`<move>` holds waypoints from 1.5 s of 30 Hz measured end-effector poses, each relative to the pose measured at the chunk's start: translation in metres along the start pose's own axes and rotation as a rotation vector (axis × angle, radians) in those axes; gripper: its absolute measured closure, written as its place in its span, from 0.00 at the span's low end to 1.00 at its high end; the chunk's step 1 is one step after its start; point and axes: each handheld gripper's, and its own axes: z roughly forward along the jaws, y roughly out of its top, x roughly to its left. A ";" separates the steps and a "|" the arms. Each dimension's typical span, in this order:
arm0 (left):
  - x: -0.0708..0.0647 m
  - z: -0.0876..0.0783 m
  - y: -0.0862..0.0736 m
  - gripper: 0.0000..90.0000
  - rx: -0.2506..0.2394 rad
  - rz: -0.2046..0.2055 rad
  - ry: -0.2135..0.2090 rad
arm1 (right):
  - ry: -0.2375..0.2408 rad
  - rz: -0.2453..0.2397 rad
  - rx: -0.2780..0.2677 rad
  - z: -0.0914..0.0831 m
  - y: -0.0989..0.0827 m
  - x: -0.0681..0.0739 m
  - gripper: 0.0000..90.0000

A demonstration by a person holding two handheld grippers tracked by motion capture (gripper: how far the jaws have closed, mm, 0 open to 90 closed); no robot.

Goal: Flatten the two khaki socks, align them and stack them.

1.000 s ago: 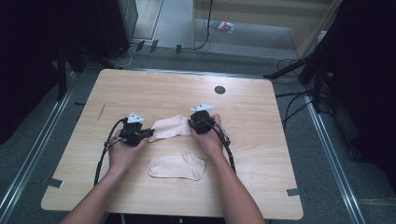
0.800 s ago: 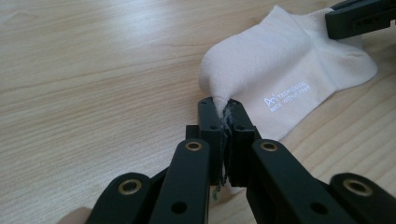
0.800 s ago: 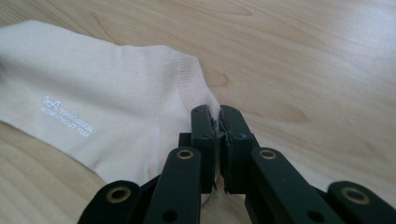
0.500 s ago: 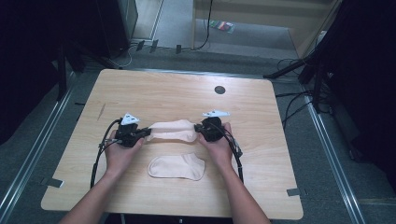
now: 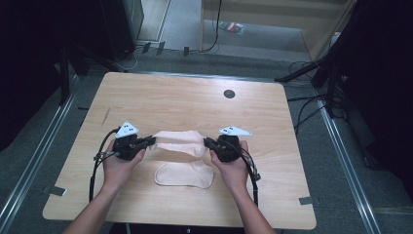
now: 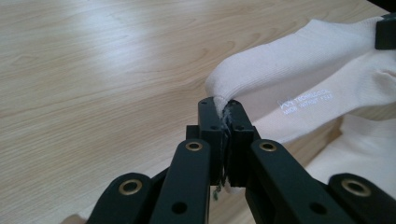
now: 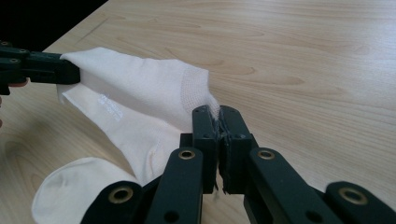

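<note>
A cream sock (image 5: 179, 142) hangs stretched between my two grippers just above the wooden table (image 5: 195, 102). My left gripper (image 5: 152, 142) is shut on the sock's left end (image 6: 243, 74). My right gripper (image 5: 207, 144) is shut on the sock's other end (image 7: 154, 88), and the left gripper (image 7: 42, 67) shows at that view's left edge. A second cream sock (image 5: 185, 174) lies flat on the table below the held one, between the person's hands; it also shows as the flat sock (image 7: 74, 189) and as the flat sock (image 6: 364, 149).
A dark round hole (image 5: 229, 93) sits in the tabletop toward the far right. Cables (image 5: 100, 165) trail from both grippers along the forearms. The table's near edge runs just behind the hands, with a dark floor and metal rails around it.
Both hands have moved apart, the right one farther to the right, pulling the held sock out long and lifting it slightly. The flat sock has not moved.
</note>
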 end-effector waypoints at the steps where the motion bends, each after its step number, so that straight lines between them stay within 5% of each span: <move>1: -0.001 -0.002 0.000 0.99 -0.003 0.004 -0.004 | 0.007 0.005 -0.006 -0.004 -0.002 0.002 0.96; 6: -0.010 -0.013 -0.002 0.99 -0.017 0.014 -0.023 | 0.014 0.015 -0.019 -0.018 -0.013 0.007 0.97; 17: -0.029 -0.032 -0.013 1.00 0.015 0.111 -0.049 | -0.001 0.011 -0.013 -0.037 -0.039 0.017 0.97; 23: -0.028 -0.040 -0.020 1.00 0.016 0.122 -0.094 | 0.005 0.003 0.003 -0.043 -0.050 0.024 0.97; 33: -0.032 -0.035 -0.025 0.99 0.037 0.160 -0.200 | 0.006 0.059 -0.010 -0.051 -0.057 0.013 0.97; 36: -0.032 -0.035 -0.027 0.99 0.063 0.144 -0.269 | 0.013 0.054 0.003 -0.052 -0.059 0.014 0.96; 45: -0.039 -0.017 -0.038 0.97 0.156 0.166 -0.243 | -0.012 0.033 0.074 -0.038 -0.069 0.012 0.96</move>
